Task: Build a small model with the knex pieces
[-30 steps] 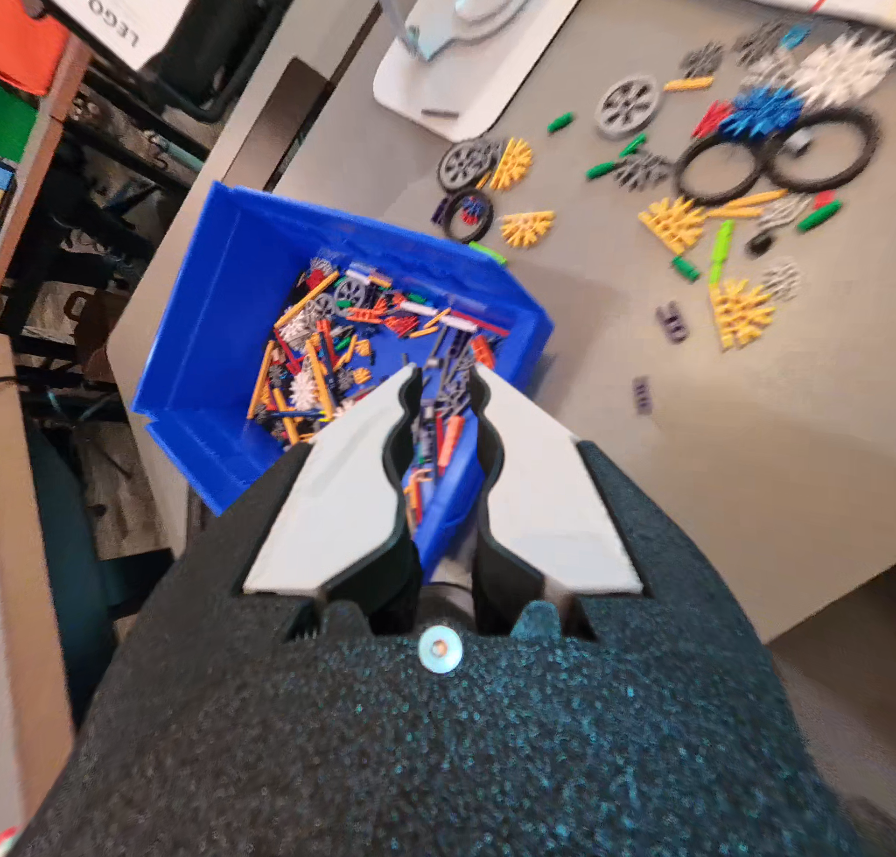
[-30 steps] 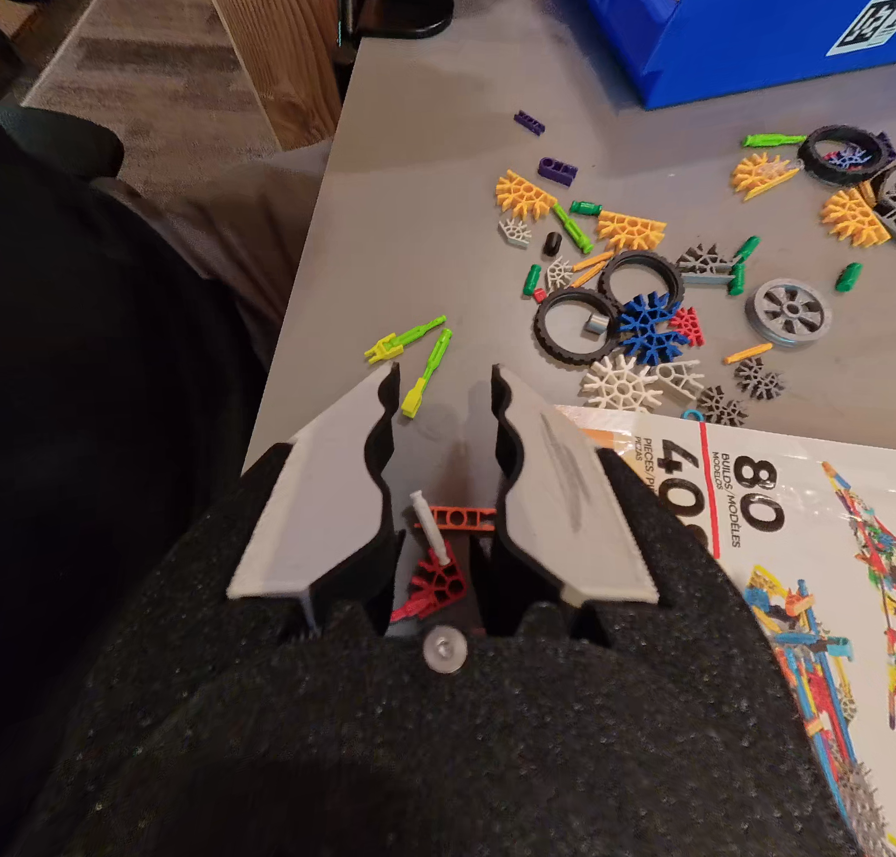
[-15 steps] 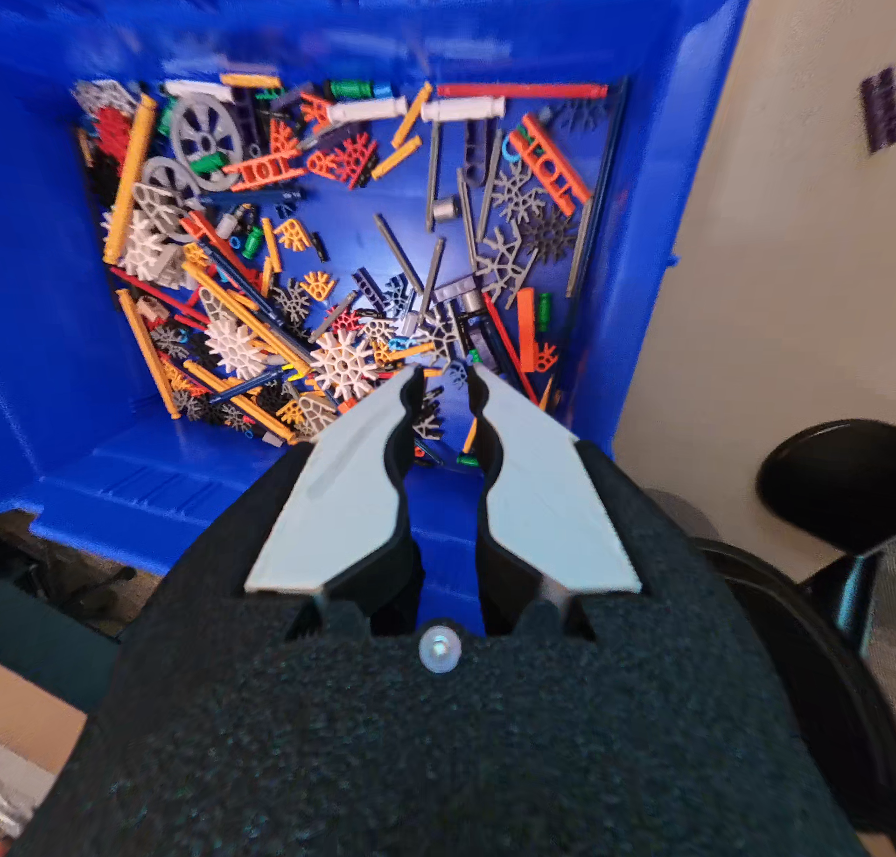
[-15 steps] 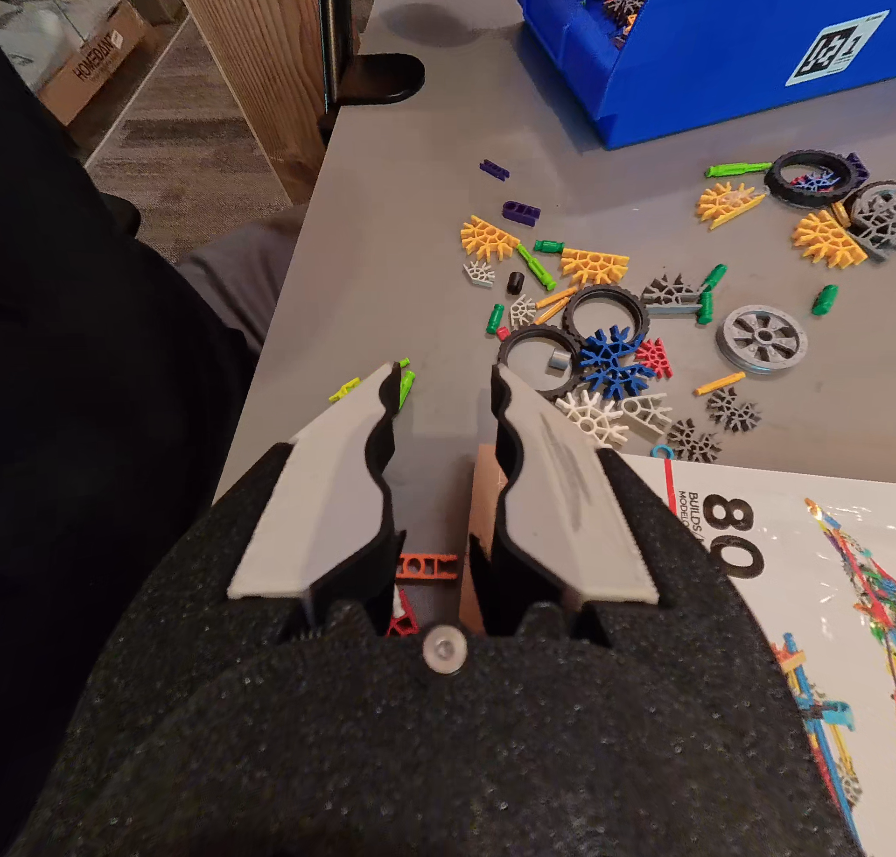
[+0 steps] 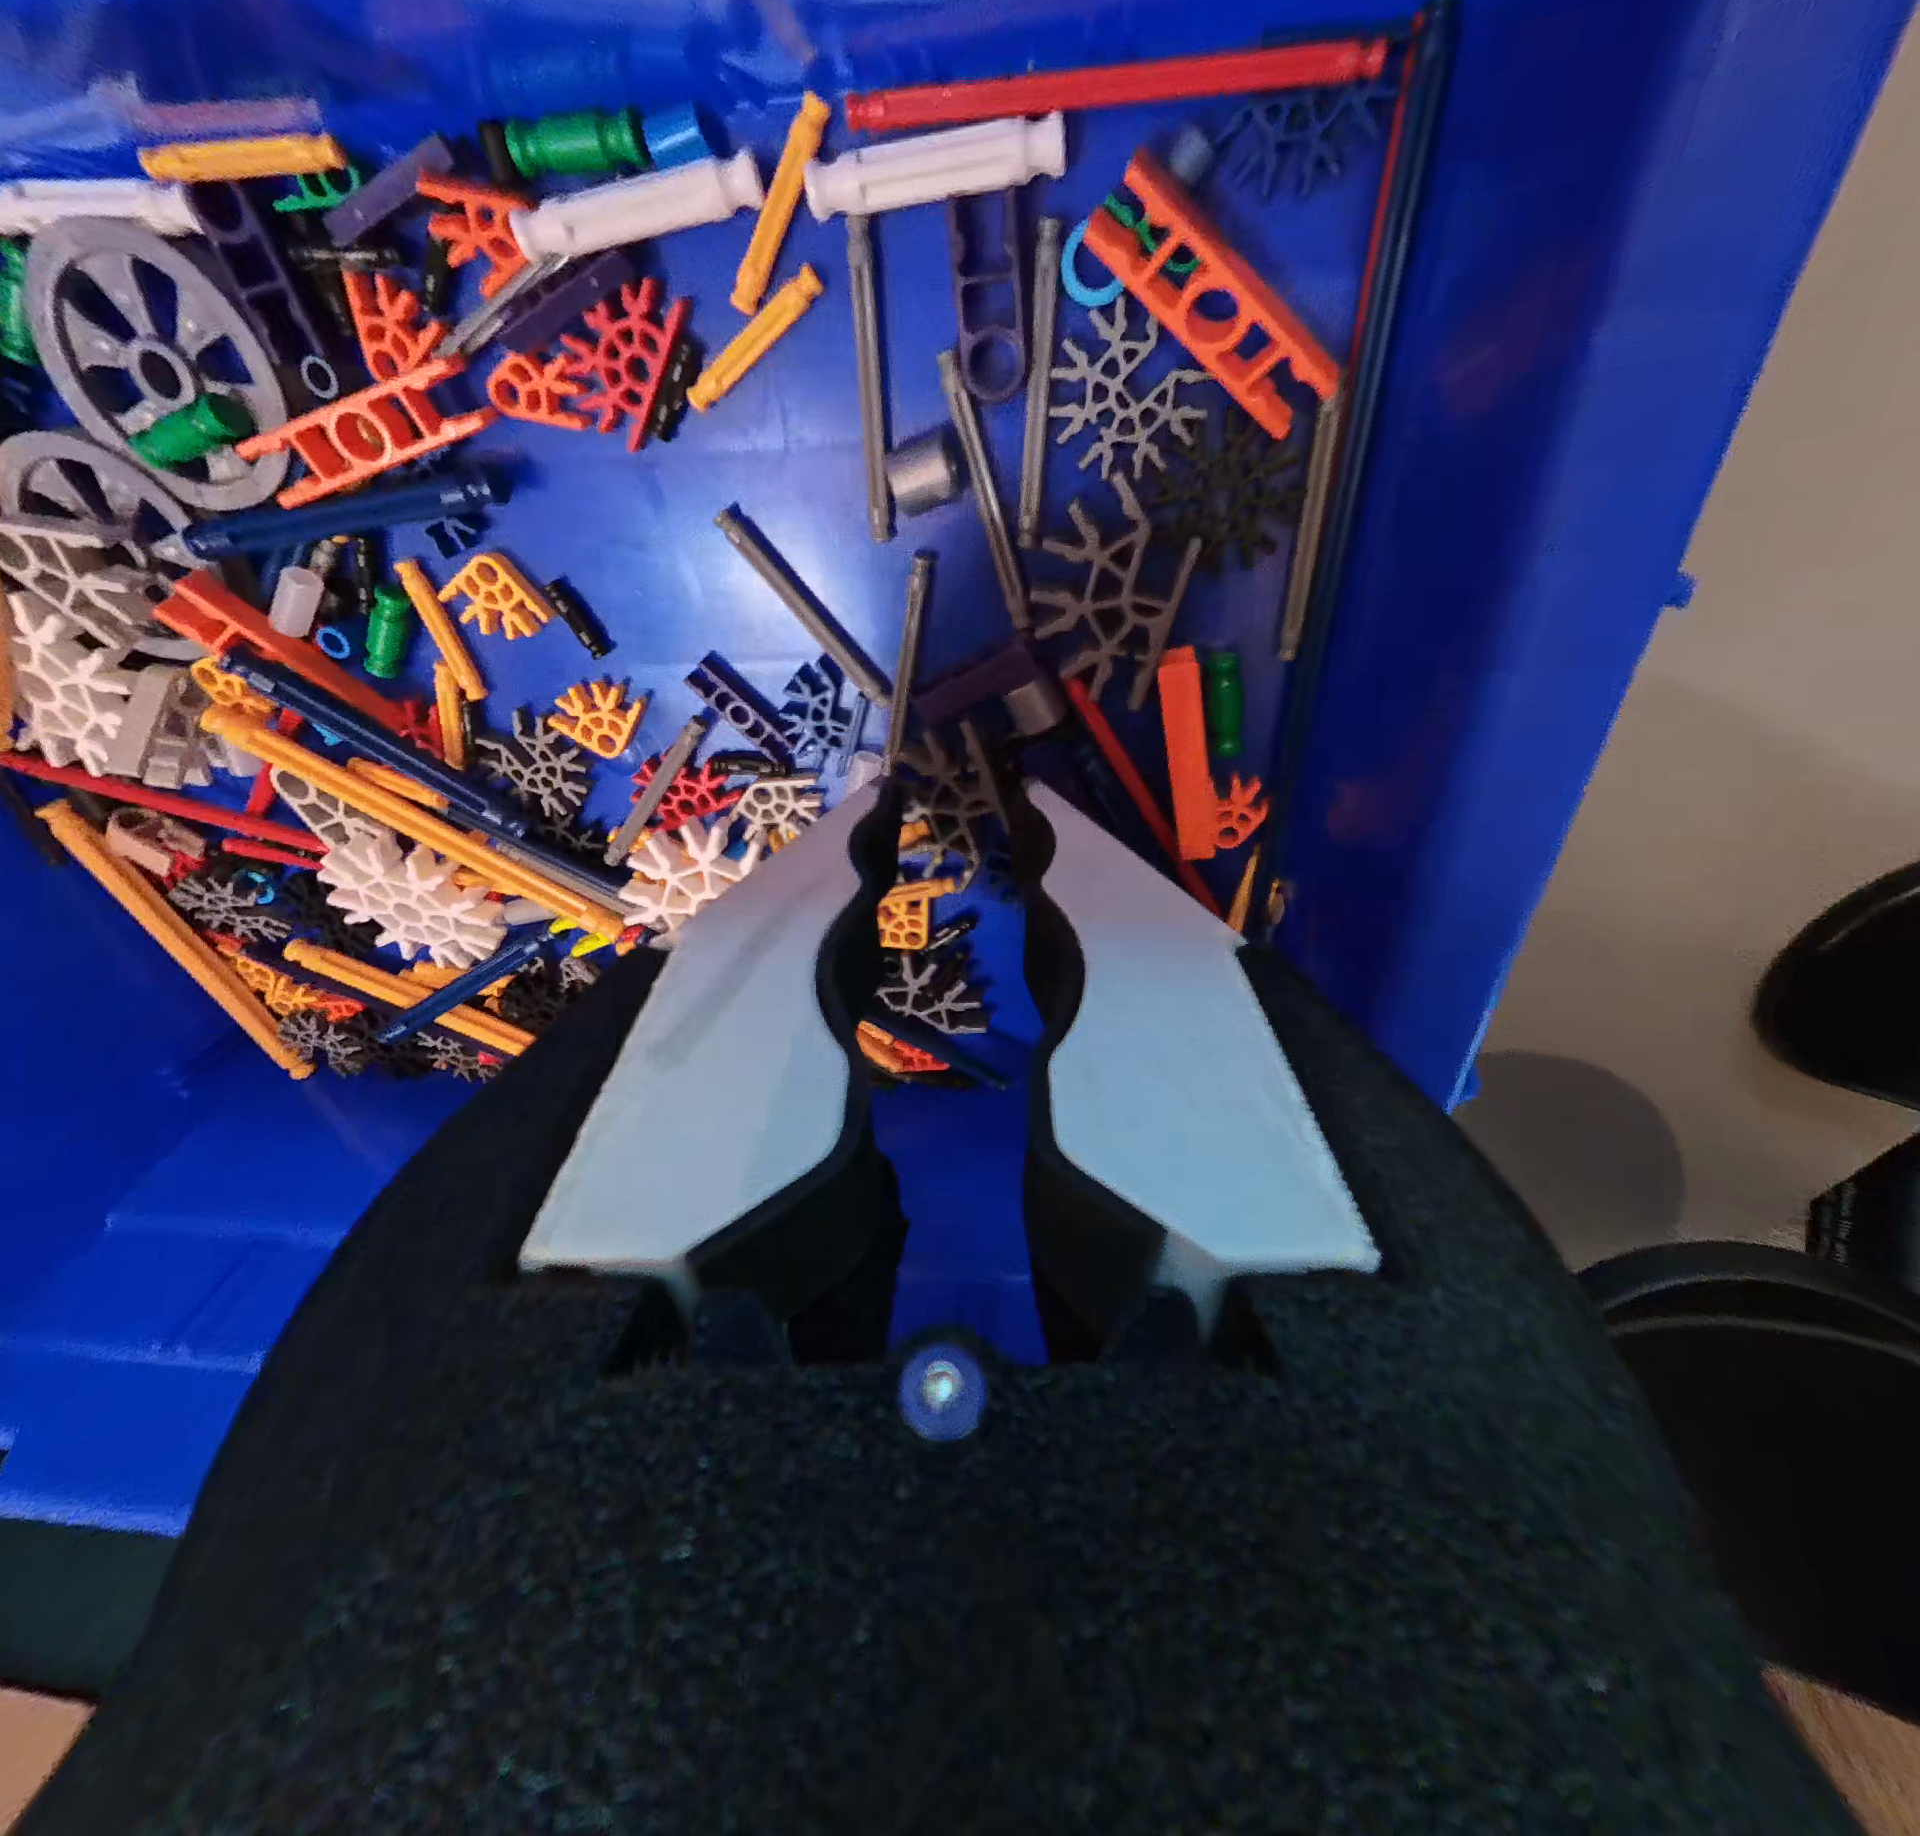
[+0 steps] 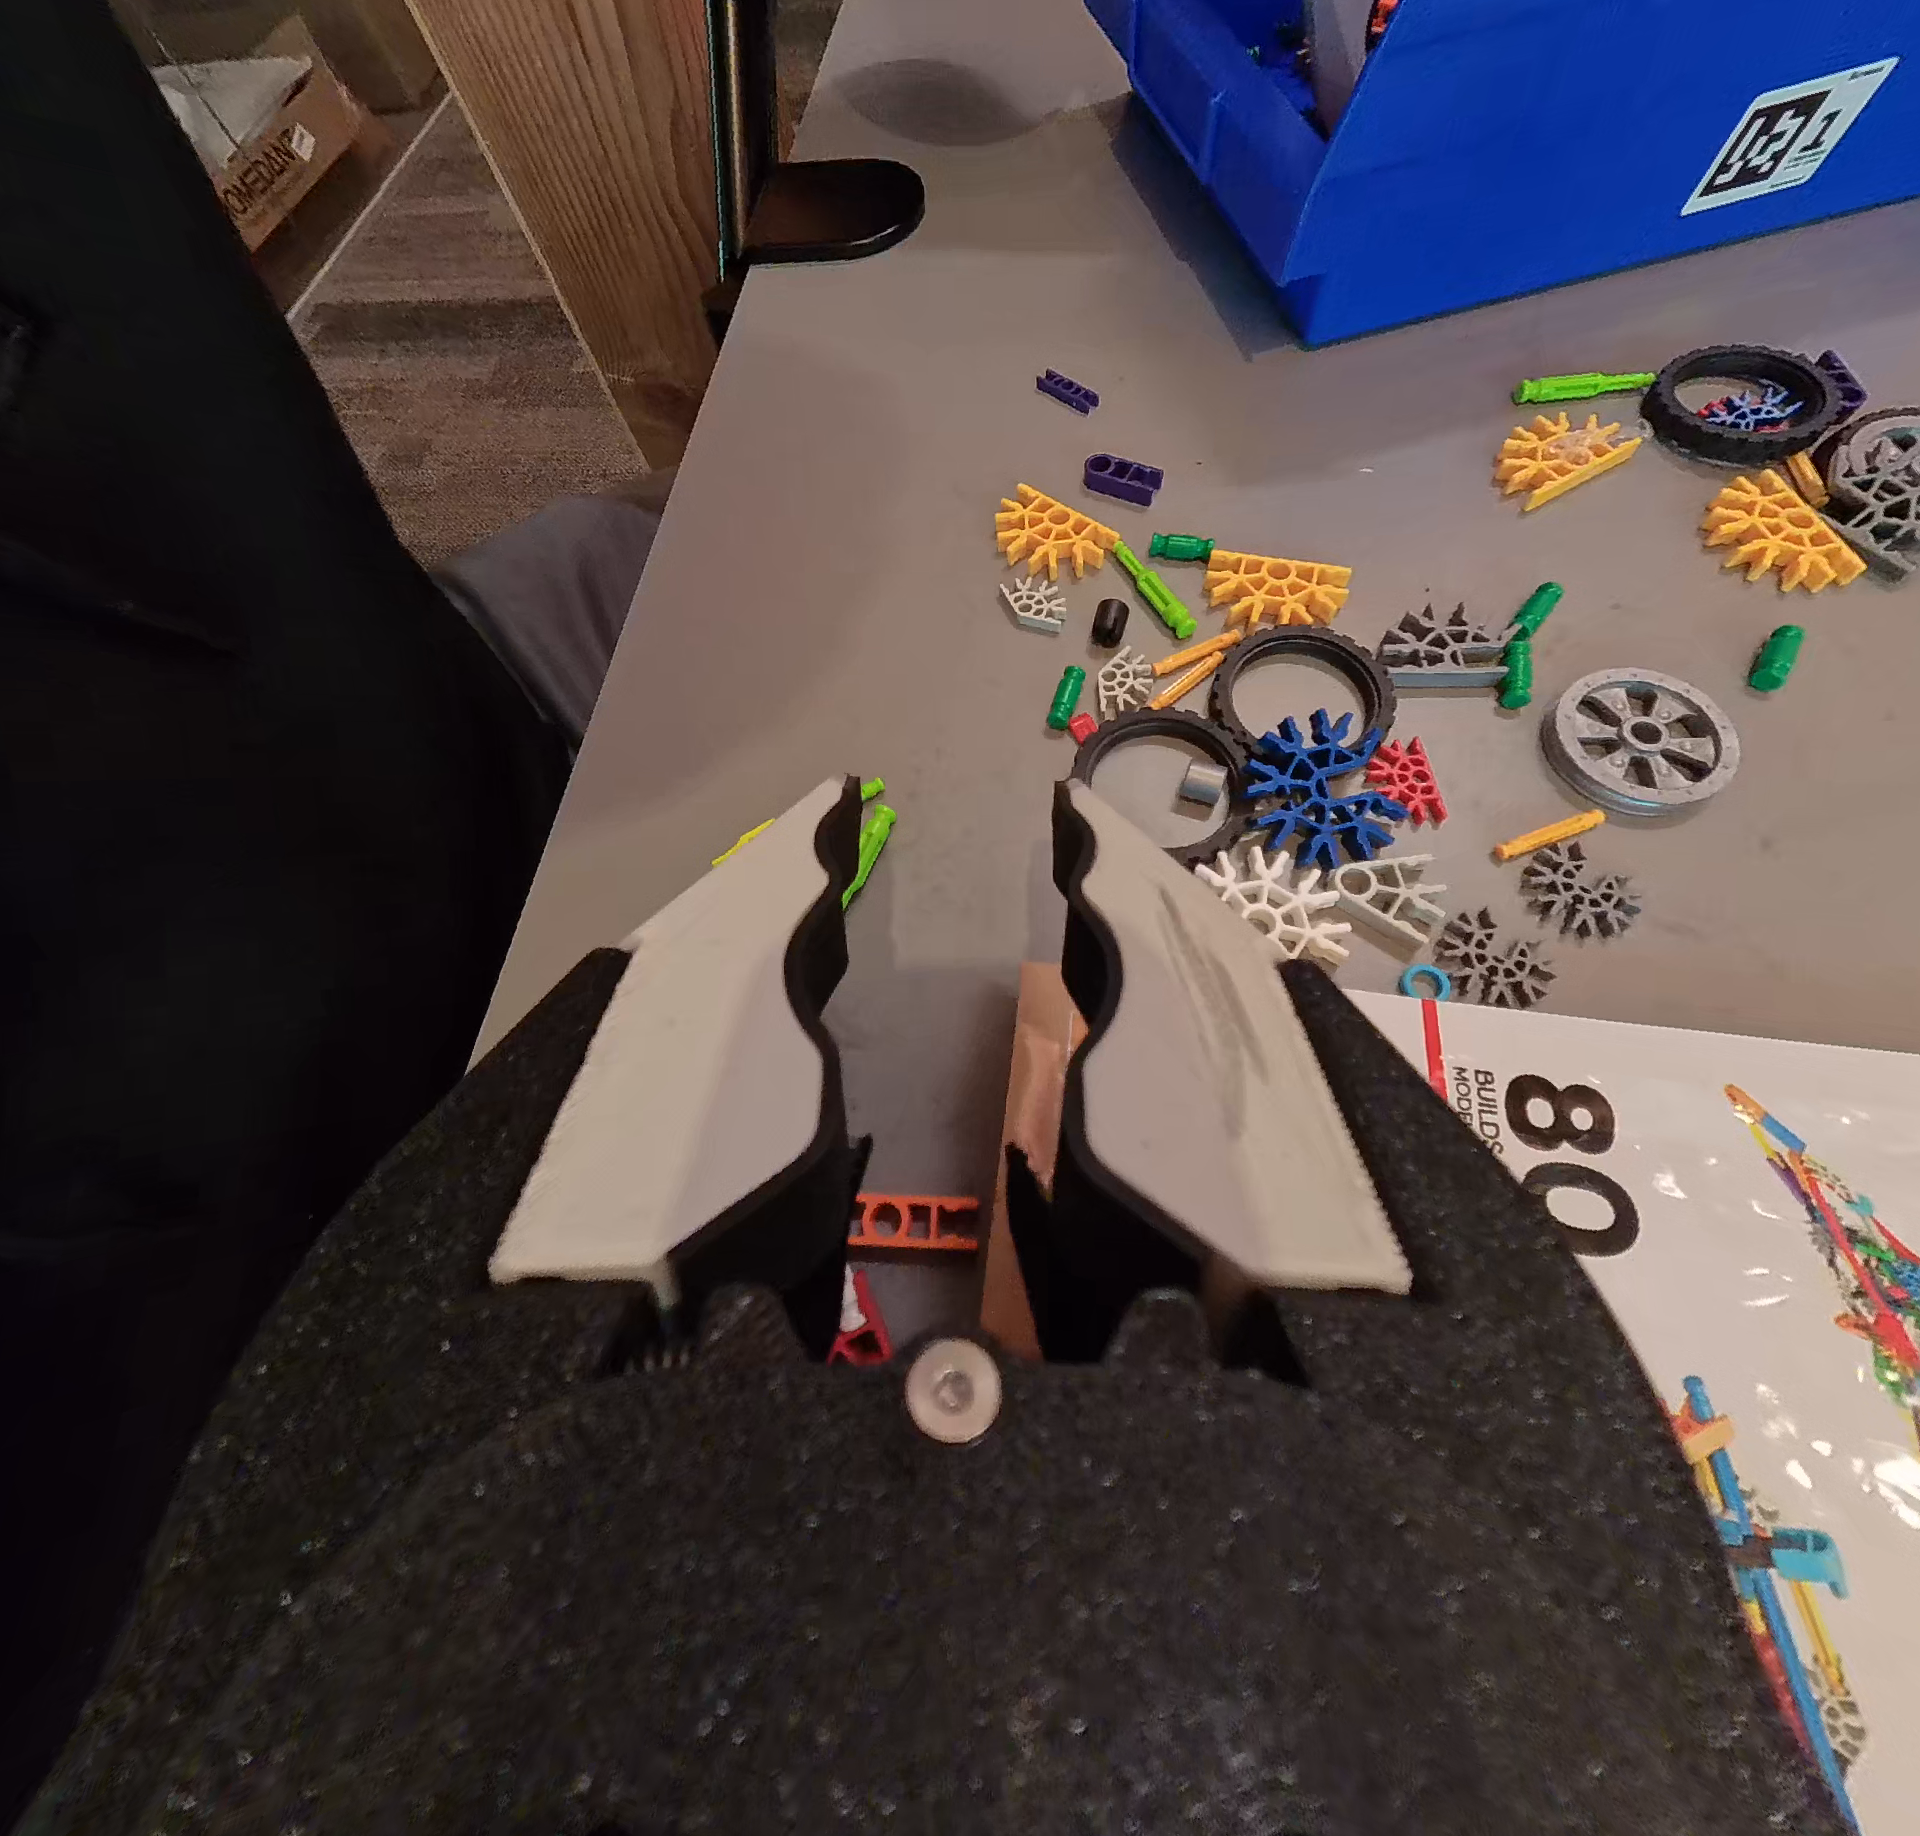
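both tools open, left tool (image 5: 951, 799) closer over bin (image 5: 1558, 436) — parts larger

Booklet (image 6: 1704, 1215) cut off at right; bin's (image 5: 1558, 436) far parts blurred

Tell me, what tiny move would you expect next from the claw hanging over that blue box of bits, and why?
Probably a short dip straight down. The left gripper is open and empty inside the blue bin, its tips just above a dark grey snowflake connector on the heap of pieces. The right gripper is open above bare table, so it seems to be idle.
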The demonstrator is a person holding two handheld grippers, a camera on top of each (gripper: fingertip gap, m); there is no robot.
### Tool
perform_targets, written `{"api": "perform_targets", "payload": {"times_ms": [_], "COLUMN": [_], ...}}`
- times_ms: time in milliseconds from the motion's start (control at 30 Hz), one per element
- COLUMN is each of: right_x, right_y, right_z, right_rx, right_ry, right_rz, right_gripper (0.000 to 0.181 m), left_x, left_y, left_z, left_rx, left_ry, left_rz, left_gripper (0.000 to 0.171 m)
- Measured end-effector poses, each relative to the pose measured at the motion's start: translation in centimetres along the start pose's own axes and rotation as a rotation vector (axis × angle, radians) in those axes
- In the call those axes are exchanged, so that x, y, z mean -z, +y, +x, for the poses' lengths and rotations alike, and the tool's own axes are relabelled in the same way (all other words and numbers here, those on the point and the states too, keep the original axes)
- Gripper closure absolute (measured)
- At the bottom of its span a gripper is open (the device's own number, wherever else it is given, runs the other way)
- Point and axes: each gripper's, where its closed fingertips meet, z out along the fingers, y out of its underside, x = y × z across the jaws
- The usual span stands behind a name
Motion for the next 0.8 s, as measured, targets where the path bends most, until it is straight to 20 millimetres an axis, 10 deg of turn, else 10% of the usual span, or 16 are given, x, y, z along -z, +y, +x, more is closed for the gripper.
{"api": "perform_targets", "payload": {"times_ms": [433,800], "right_x": [0.5,0.5], "right_y": [0.1,0.1], "right_z": [0.0,0.2], "right_rx": [0.007,0.0], "right_ry": [0.009,0.012], "right_rz": [0.011,0.018], "right_gripper": [0.146,0.146], "left_x": [-0.4,5.5], "left_y": [0.9,-2.2], "left_z": [-0.6,-0.9], "left_rx": [0.033,0.222], "left_ry": [-0.007,0.041], "left_rz": [-0.052,0.381], "left_gripper": [0.167,0.167]}}
